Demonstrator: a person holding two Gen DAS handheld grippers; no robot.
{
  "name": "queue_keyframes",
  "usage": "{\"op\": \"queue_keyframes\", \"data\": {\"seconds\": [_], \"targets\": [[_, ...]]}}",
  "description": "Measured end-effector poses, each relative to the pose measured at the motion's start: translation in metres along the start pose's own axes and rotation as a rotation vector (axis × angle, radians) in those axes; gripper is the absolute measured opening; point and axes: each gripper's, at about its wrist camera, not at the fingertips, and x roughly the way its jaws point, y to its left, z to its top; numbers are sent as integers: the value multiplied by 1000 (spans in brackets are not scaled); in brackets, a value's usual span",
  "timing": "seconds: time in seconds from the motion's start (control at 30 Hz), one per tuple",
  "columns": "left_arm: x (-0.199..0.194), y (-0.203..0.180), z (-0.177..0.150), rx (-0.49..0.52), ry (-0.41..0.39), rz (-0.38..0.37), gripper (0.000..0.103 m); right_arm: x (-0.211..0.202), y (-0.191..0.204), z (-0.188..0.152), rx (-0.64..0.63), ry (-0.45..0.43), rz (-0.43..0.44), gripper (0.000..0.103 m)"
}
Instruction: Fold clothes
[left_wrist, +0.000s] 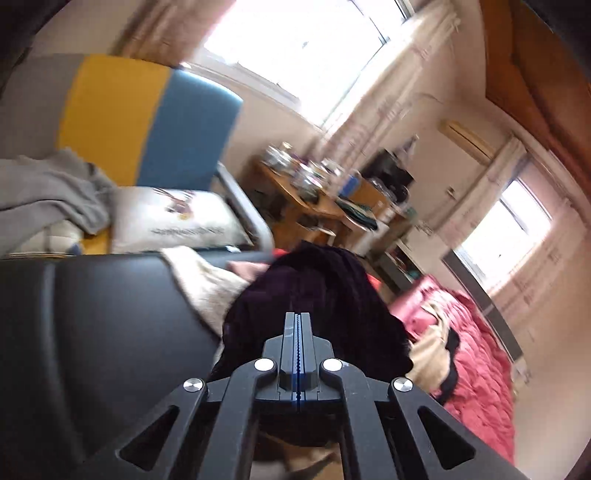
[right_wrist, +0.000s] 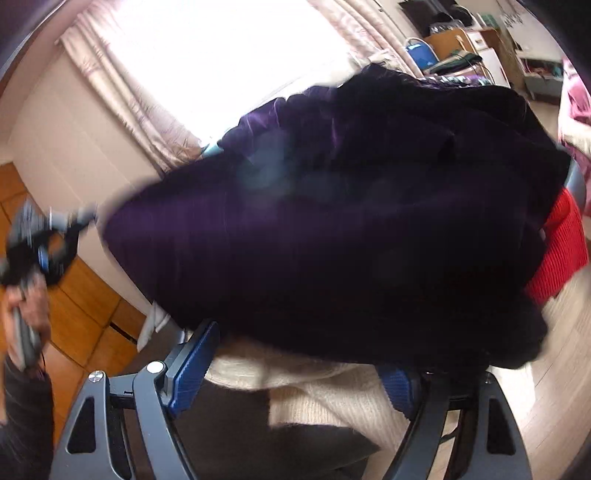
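A dark purple velvet garment (right_wrist: 332, 221) hangs bunched in the air and fills most of the right wrist view. It also shows in the left wrist view (left_wrist: 310, 295), just beyond my left gripper (left_wrist: 296, 321), whose jaws are pressed together on an edge of it. My right gripper (right_wrist: 295, 354) is open, its blue pads (right_wrist: 195, 354) spread wide under the garment's lower edge, gripping nothing. The left gripper also shows blurred at the left of the right wrist view (right_wrist: 44, 240), held in a hand.
A cream knit garment (right_wrist: 325, 391) and a red knit (right_wrist: 561, 243) lie below the purple one. A black padded surface (left_wrist: 92, 332) sits at left, with a grey cloth (left_wrist: 51, 192) and printed pillow (left_wrist: 173, 218). A pink bed (left_wrist: 476, 354) lies right, a cluttered desk (left_wrist: 314, 192) behind.
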Motion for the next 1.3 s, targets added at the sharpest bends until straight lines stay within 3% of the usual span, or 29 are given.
{"op": "queue_keyframes", "data": {"seconds": [0.2,0.33,0.4,0.53,0.63,0.67,0.7,0.87,0.9,0.93,0.97,1.0,1.13,1.2,1.3], "targets": [[-64,101,-56,-41,3,211,0,9,25,-10,-41,48,-18,83],[-79,157,-123,-120,73,260,0,-16,52,7,-124,-53,-60,79],[-82,181,-163,-177,108,270,0,-20,75,22,-223,-139,-160,79],[-84,203,-211,-237,128,339,6,-19,84,60,-441,-228,-367,80],[-83,209,-233,-323,111,309,28,-4,63,93,-524,-202,-492,80],[-80,207,-235,-335,109,310,39,0,50,97,-520,-183,-502,80],[-77,205,-237,-347,106,311,42,6,39,102,-514,-165,-513,79],[-54,188,-230,-337,127,295,42,25,6,127,-504,-75,-562,78],[-48,183,-226,-325,133,295,43,29,1,130,-495,-58,-567,75],[-42,178,-223,-314,138,293,44,32,-5,133,-487,-41,-572,53],[-40,174,-223,-308,140,285,47,36,-9,136,-473,-26,-576,14],[-37,171,-223,-301,143,276,51,36,-13,138,-437,-13,-565,7],[-27,155,-221,-274,153,242,54,30,-1,132,-340,45,-394,7],[-23,148,-220,-261,158,225,54,28,12,123,-286,65,-249,7],[-21,138,-220,-243,155,200,54,28,53,101,-226,80,60,7]]}}
